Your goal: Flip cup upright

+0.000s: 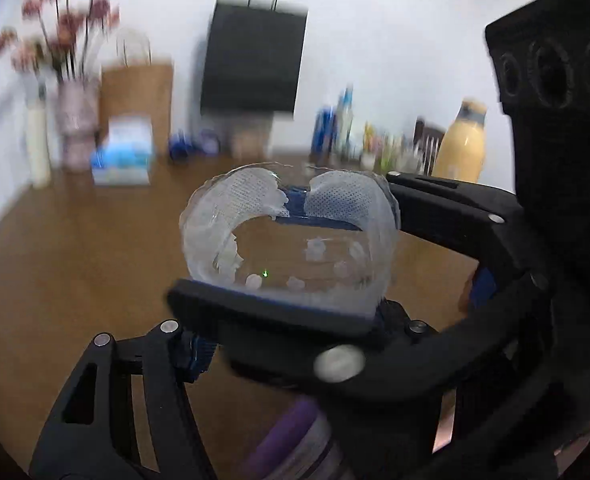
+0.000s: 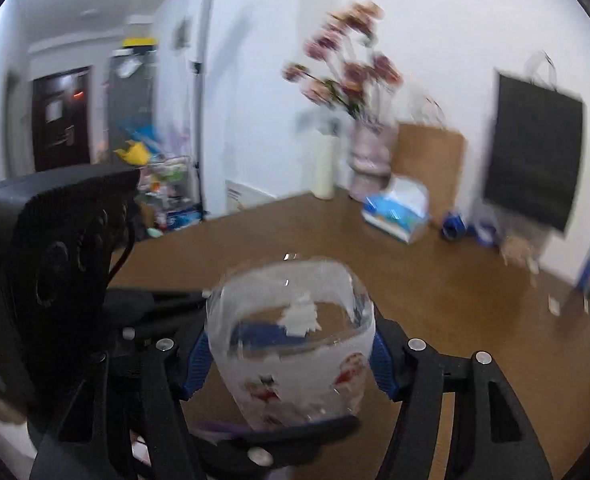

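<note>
Right gripper [image 2: 291,360]: its blue-padded fingers were closed against opposite sides of the cup [image 2: 291,376], which it held in the air above the table [image 2: 435,280]. Left gripper [image 1: 291,352]: it met the cup crosswise to the right one, one black finger passing just under the cup and the other beside it. Motion blur and the overlapping tongs hid its pads, so whether it was clamped or merely standing around the glass could not be told. The cup, clear glass with a frosted, partly torn wrap and small red figures, lay between both tongs, closer to the right wrist camera. In that view its long axis ran roughly vertical, tilted, wider end uppermost. In the left view the camera looked nearly along that axis. Which end was the mouth could not be fixed with certainty. The coming turn probably depended on this crossed grasp: one pair must yield so the other can rotate the glass. Beyond the cup stood a tissue box [image 2: 395,212], a vase of flowers [image 2: 369,152], a brown paper bag [image 2: 431,152], a black bag [image 2: 535,160] on the white wall and, to the cup's right in the left view, a yellow bottle [image 1: 461,144].
</note>
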`<control>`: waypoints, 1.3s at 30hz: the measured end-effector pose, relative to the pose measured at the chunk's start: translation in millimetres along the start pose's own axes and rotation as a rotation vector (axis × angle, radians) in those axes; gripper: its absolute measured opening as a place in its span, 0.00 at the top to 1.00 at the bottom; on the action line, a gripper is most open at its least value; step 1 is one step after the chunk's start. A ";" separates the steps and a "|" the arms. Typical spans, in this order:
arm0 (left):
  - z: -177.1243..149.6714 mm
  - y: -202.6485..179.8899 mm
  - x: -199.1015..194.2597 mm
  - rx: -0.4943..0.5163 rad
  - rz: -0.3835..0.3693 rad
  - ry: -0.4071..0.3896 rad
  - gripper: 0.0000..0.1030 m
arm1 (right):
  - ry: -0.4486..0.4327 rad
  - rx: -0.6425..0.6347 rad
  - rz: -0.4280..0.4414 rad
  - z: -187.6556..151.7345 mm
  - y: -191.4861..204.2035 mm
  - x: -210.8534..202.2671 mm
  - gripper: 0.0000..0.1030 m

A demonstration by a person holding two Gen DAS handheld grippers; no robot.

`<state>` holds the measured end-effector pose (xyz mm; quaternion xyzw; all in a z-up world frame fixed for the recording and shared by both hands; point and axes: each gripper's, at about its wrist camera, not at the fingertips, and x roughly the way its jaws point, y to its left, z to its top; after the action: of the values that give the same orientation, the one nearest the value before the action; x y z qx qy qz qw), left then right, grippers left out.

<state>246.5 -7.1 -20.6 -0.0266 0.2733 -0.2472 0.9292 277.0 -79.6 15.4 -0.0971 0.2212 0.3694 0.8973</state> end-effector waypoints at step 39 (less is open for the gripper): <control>40.8 -63.1 62.0 0.048 0.159 -0.057 0.42 | -0.014 0.292 -0.070 -39.0 -112.4 -24.9 0.21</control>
<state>284.9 -95.3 -5.0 0.0104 0.2419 -0.1781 0.9538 328.0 -187.8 -6.2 0.0292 0.2625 0.3023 0.9159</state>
